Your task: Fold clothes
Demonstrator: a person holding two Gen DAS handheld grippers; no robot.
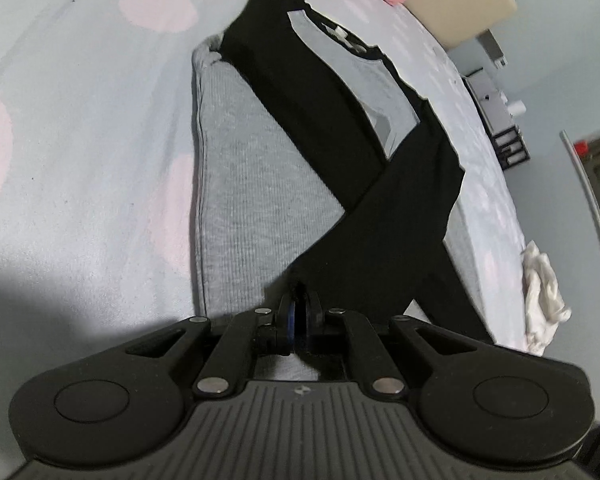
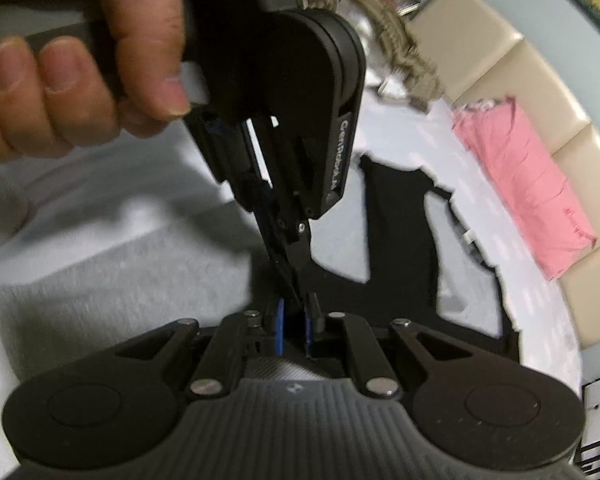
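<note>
A grey top with black sleeves (image 1: 260, 184) lies flat on the bed, its two black sleeves crossed over the body. My left gripper (image 1: 299, 300) is shut on the cuff of the black sleeve (image 1: 380, 232) that runs to the right. In the right wrist view the same top (image 2: 400, 240) lies ahead, and my right gripper (image 2: 294, 316) is nearly shut at the same black sleeve (image 2: 380, 300). The left gripper's body (image 2: 284, 120), held by a hand, reaches down just in front of it; whether the right pads hold cloth is hidden.
The bed sheet (image 1: 80, 140) is pale blue with pink dots. A pink folded garment (image 2: 524, 184) lies by the beige headboard (image 2: 500, 64). A white crumpled cloth (image 1: 540, 296) sits at the bed's right edge. A knitted beige item (image 2: 400, 40) lies farther back.
</note>
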